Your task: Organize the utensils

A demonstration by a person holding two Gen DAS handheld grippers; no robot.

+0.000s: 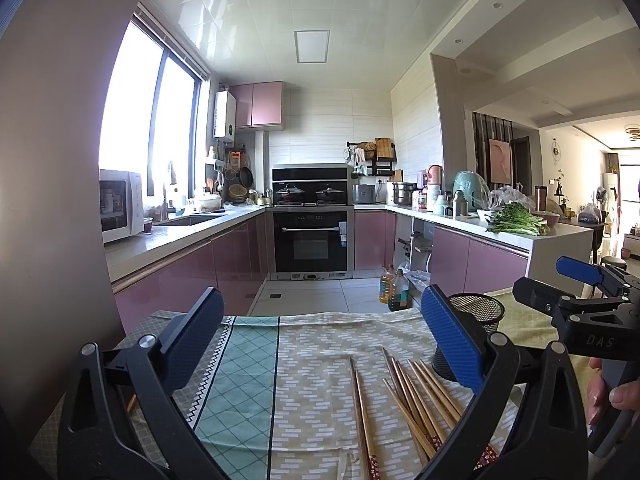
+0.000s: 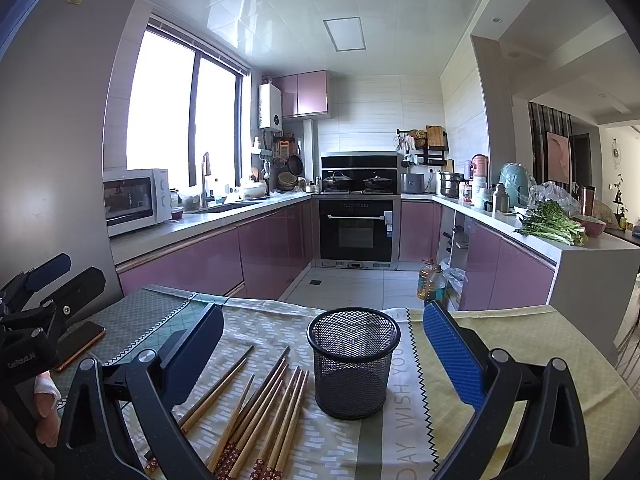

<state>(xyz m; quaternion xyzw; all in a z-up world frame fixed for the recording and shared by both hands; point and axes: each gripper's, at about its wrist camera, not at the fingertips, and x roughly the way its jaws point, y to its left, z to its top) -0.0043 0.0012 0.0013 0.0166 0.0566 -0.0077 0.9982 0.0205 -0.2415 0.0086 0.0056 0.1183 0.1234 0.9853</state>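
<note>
Both claws are spread and empty. The loose wooden chopsticks with red patterned ends (image 2: 256,420) lie at seven o'clock of the black wire-mesh cup (image 2: 354,364), which looks empty. They overlap, so the right gripper (image 2: 324,356) may pinch several and scatter them; the left gripper (image 1: 320,344) hovers nearby.

The table (image 2: 520,344) is covered by patterned cloths (image 2: 280,320). On them are laid a scatter of wooden chopsticks (image 2: 264,412), an upright black mesh holder (image 2: 353,364) just beside them, and a phone (image 2: 82,344).
</note>
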